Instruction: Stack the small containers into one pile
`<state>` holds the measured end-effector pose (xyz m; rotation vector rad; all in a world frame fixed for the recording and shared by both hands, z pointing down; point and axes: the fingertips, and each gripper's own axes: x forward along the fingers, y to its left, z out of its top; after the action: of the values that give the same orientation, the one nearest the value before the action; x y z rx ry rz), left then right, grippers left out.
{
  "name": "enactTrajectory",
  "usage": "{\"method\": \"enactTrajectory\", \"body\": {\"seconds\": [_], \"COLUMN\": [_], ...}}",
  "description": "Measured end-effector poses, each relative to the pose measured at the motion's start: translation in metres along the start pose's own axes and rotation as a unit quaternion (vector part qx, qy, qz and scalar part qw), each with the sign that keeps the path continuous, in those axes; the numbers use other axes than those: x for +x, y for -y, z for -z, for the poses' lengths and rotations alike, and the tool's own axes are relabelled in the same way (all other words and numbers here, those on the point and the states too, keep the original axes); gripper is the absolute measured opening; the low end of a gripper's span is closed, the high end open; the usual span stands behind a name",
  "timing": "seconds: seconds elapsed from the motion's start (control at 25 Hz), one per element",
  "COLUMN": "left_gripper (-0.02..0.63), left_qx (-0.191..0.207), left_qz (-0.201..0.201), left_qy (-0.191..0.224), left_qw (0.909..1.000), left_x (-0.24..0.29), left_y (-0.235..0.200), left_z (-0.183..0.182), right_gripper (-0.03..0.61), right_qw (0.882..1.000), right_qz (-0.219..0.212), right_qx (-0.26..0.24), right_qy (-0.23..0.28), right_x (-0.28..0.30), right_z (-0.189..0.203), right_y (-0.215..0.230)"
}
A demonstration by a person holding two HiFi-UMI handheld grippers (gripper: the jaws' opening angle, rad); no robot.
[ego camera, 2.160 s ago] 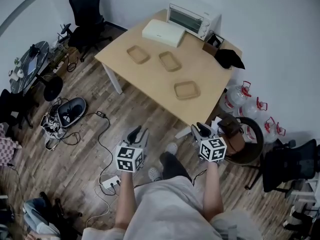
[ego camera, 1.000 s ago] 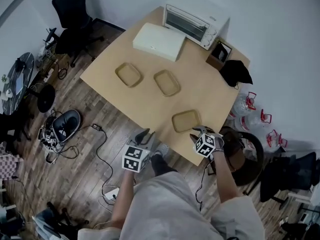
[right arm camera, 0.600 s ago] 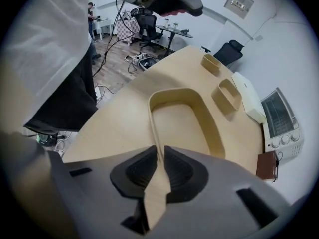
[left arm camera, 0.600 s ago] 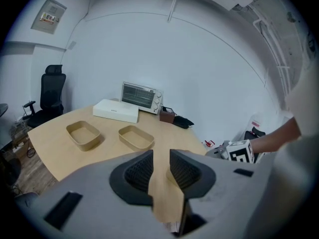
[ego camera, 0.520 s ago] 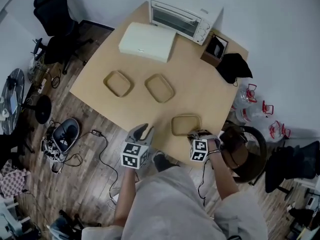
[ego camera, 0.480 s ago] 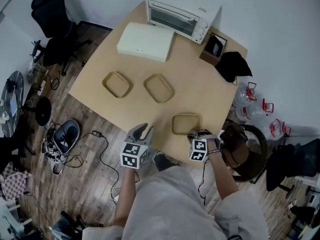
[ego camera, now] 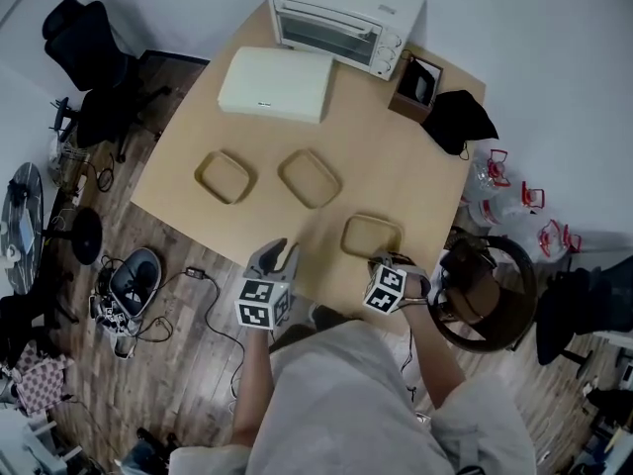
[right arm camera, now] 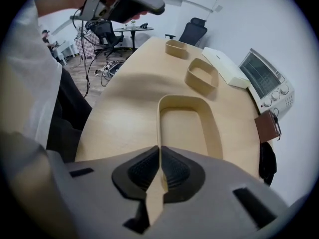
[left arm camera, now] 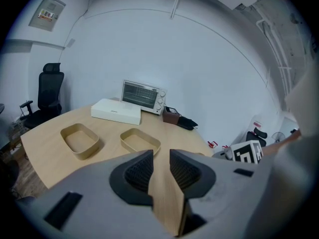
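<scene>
Three tan open containers lie on the wooden table (ego camera: 415,181): one at the left (ego camera: 225,176), one in the middle (ego camera: 311,177), one near the front edge (ego camera: 372,236). My right gripper (ego camera: 384,262) is at the near container's closest end. In the right gripper view its jaws are closing, and the pads (right arm camera: 144,169) press on the thin rim wall of that container (right arm camera: 187,121). My left gripper (ego camera: 275,257) hovers over the table's front edge, open, with only bare table showing between its pads (left arm camera: 138,169). The other two containers (left arm camera: 79,141) (left arm camera: 140,141) sit beyond it.
A toaster oven (ego camera: 336,23), a flat white box (ego camera: 275,84), a small brown box (ego camera: 415,80) and a black cloth (ego camera: 460,122) fill the table's far side. A round chair (ego camera: 490,295) stands right of the table. Cables lie on the floor at the left.
The view has closed in on the table. My right gripper has reached the near container's rim and its jaws have come together on it. My left gripper has come up to the front edge, still open.
</scene>
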<state>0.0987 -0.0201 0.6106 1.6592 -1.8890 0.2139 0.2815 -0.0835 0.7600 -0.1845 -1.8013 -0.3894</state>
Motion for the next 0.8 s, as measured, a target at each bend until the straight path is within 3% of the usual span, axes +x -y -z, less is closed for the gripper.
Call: {"method": "enactTrajectory", "body": {"seconds": [0.48, 0.8], "left_gripper": [0.097, 0.097], "left_qx": [0.013, 0.045], "left_qz": [0.024, 0.088], "left_qy": [0.001, -0.028], "left_qw": [0.9996, 0.9947], "left_x": [0.015, 0.043], "left_y": [-0.031, -0.070], "left_z": [-0.010, -0.040], "right_gripper": [0.017, 0.018], "right_qw": [0.994, 0.974], "right_qz": [0.052, 0.103], "right_qx": [0.091, 0.198], "right_qy": [-0.011, -0.035], "right_x": [-0.011, -0.028], "right_z": [-0.014, -0.035], "right_y": [0.022, 0.054]}}
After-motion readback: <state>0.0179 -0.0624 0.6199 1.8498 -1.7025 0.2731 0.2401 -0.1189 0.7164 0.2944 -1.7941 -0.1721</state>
